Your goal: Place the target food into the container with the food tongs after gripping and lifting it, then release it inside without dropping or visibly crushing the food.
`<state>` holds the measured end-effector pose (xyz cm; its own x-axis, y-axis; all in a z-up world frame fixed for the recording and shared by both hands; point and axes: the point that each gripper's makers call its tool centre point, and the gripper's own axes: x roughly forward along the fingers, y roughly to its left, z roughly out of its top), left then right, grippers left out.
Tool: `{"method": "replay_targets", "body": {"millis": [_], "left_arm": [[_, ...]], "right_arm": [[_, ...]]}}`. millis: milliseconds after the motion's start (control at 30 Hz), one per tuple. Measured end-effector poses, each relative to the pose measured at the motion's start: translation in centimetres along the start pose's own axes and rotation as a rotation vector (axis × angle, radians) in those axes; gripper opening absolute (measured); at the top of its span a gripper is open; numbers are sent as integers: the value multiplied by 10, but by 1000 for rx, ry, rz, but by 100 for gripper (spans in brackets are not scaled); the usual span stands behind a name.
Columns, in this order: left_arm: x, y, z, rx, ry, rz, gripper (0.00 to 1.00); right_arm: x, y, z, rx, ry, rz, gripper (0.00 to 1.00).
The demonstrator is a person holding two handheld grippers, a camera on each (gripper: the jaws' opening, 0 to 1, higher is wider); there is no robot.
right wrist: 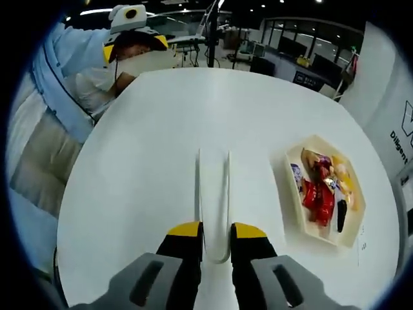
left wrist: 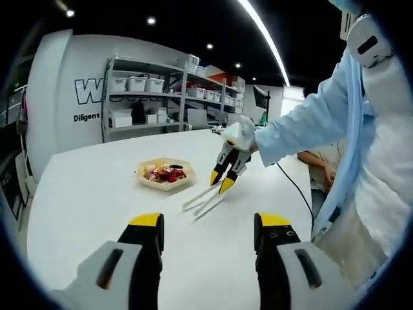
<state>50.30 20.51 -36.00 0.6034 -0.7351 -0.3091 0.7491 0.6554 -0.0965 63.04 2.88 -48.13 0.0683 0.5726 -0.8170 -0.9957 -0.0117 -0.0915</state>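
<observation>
**Tongs being held by the right gripper; food lying in the tray**

In the right gripper view, the white tongs (right wrist: 214, 200) are being grasped at their closed end by the right gripper (right wrist: 215, 240), whose yellow-tipped jaws are being pressed against the two sides of the bend. The two arms of the tongs are being pointed away from the camera over the white table (right wrist: 161, 142), slightly spread, with nothing being held between their tips. The tray (right wrist: 352, 240) is being seen to the right of the tongs, apart from them, resting on the table. Inside it the food (right wrist: 321, 194) is lying as a mix of red, yellow, purple and dark wrapped pieces; single items cannot be told apart with certainty.

In the left gripper view, the left gripper (left wrist: 210, 234) is being held above the near part of the table (left wrist: 84, 194), its jaws standing well apart with nothing between them. Farther out, the right gripper (left wrist: 219, 182) is being seen at the end of a sleeve (left wrist: 303, 126), with the tongs (left wrist: 201, 201) being angled down from it so that their tips are near or on the tabletop; contact cannot be told. The tray (left wrist: 144, 181) with its food (left wrist: 165, 173) is being seen just left of the tongs, not touched by them. Shelves (left wrist: 145, 97) with white bins are being seen behind the table.
</observation>
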Motion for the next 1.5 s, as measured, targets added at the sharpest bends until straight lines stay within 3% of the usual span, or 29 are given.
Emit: {"method": "replay_targets", "body": {"millis": [333, 667, 900, 1000, 1100, 1367, 1500], "left_arm": [[-3, 0, 1, -3, -4, 8, 54], [-2, -2, 4, 4, -1, 4, 53], [-2, -3, 4, 6, 1, 3, 52], [-1, -4, 6, 12, -1, -3, 52], [-1, -4, 8, 11, -6, -2, 52], [4, 2, 12, 18, -12, -5, 52], [8, 2, 14, 20, -14, -12, 52]], "right_arm": [[2, 2, -8, 14, -10, -7, 9], [5, 5, -27, 23, 5, -9, 9], [6, 5, -28, 23, 10, -10, 10], [2, 4, -24, 37, -6, -10, 12], [-2, 2, -15, 88, -51, -15, 22], [-11, 4, -4, 113, -77, -41, 23], [-15, 3, 3, 167, -110, -64, 25]]}}
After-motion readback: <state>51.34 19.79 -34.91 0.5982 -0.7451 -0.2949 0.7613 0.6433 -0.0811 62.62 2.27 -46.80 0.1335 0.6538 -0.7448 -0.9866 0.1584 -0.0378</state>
